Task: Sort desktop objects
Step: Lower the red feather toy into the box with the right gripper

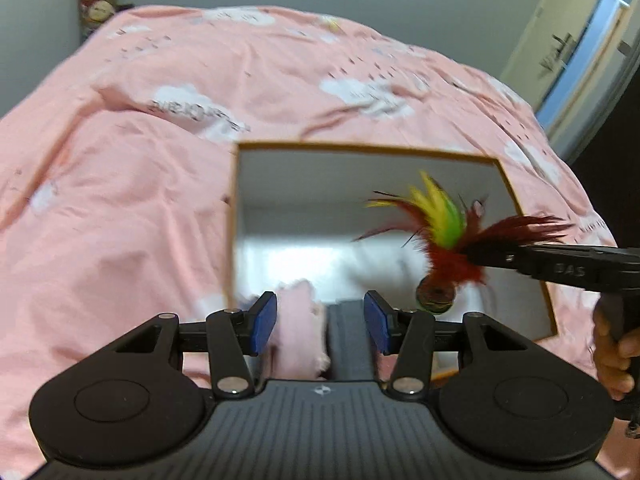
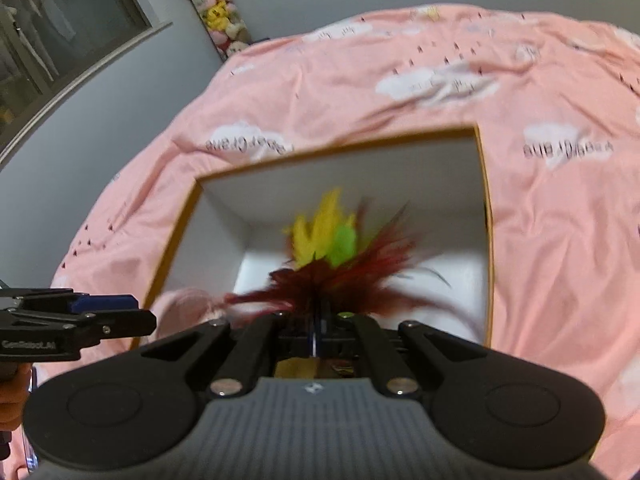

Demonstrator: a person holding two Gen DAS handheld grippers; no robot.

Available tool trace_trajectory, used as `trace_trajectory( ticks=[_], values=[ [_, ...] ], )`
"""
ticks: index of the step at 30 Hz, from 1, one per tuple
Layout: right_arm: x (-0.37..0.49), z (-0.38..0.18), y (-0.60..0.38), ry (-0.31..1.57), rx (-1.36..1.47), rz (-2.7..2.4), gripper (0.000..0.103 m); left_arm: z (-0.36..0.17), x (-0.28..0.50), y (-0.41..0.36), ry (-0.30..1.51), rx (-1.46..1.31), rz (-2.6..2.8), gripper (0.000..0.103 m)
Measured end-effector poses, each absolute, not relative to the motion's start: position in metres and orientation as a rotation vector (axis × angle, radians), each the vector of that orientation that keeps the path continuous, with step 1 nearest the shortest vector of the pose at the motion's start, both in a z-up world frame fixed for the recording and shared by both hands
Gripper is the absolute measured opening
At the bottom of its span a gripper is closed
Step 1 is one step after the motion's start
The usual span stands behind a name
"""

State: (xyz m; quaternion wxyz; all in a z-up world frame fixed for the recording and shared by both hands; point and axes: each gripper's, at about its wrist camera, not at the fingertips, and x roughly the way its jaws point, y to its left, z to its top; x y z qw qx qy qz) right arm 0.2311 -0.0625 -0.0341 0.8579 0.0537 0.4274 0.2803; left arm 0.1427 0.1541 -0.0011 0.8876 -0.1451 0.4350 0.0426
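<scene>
The right hand-held gripper (image 2: pixel 318 322) was clenched on a feather shuttlecock (image 1: pixel 442 236), its pads pinched together on the dark red feathers just above the round weighted base (image 1: pixel 434 295). Seen from the left wrist, the shuttlecock hung over the right part of an open box (image 1: pixel 516 196) with white inner walls and a brown rim, the yellow and green feathers fanning upward and the base dangling below the jaws. Whether the base touched the floor of the box could not be told. A hand (image 1: pixel 614 354) gripped the handle of that tool at the right edge of the view. The left hand-held gripper (image 1: pixel 320 322) was released, its blue pads (image 1: pixel 264 322) standing apart with nothing pressed between them; it hovered at the near left edge of the box, above a pale pink soft item (image 1: pixel 298 328) that lay inside the box, too blurred to identify. The box sat on a bed covered by a pink quilt (image 1: pixel 120 184) printed with white clouds. In the far corner of the room stood a tall column of plush toys (image 2: pixel 216 8) against the grey wall.
</scene>
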Motion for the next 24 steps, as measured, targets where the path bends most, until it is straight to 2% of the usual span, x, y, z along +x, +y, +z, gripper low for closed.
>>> trace_trajectory(
  ticks=[3,12,24],
  values=[
    [0.238,-0.024,-0.052,0.876,0.104,0.615,0.000,0.002,0.140,0.166,0.890,-0.313,0.128,0.057],
    [0.262,-0.021,0.013,0.868,0.050,0.710,0.000,-0.009,0.137,0.182,0.917,-0.308,0.159,0.043],
    [0.268,-0.051,0.093,0.919,0.002,0.838,0.001,-0.026,0.138,0.189,0.959,-0.314,0.180,0.042]
  ],
)
